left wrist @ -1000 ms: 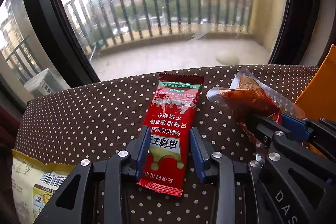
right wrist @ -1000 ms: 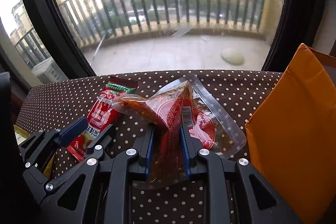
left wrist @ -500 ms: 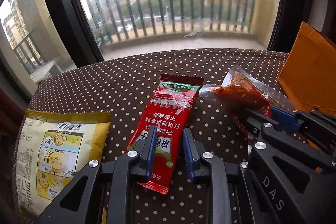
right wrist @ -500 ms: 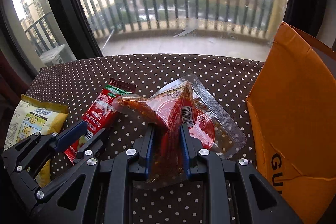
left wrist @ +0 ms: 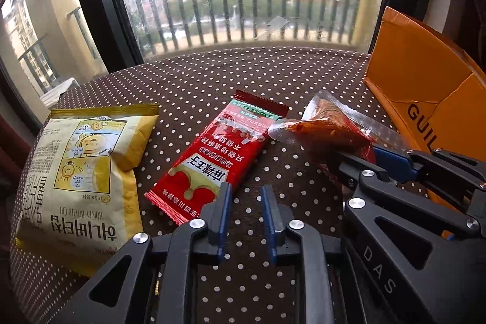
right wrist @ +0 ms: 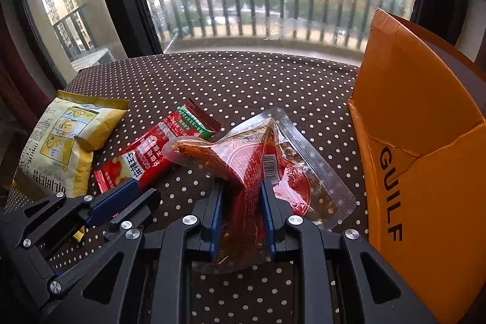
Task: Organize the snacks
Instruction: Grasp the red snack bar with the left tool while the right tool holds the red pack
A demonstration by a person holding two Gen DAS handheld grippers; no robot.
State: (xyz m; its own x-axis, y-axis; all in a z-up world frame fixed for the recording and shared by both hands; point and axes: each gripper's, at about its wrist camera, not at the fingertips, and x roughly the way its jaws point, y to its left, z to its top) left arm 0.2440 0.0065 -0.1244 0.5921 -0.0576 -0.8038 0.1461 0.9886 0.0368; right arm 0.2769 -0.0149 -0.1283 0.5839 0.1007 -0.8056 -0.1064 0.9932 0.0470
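A red snack packet [left wrist: 218, 151] lies flat on the dotted tablecloth [left wrist: 243, 75]; it also shows in the right wrist view [right wrist: 142, 157]. My left gripper [left wrist: 244, 202] is open and empty, its fingertips just behind the packet's near end. My right gripper [right wrist: 241, 196] is shut on a clear pouch of red spicy snack [right wrist: 264, 166], held crumpled over the cloth; the pouch also shows in the left wrist view [left wrist: 328, 129]. A yellow honey butter chip bag [left wrist: 82, 172] lies at the left.
An orange cardboard box [right wrist: 425, 141] marked GUILF stands open at the right, close to the pouch; it also shows in the left wrist view [left wrist: 425, 93]. A large window with a balcony railing runs behind the table's far edge.
My left gripper has let go of the red packet and drawn back, so the packet lies ahead of the open jaws. The right gripper still holds the pouch. Both views have pulled back.
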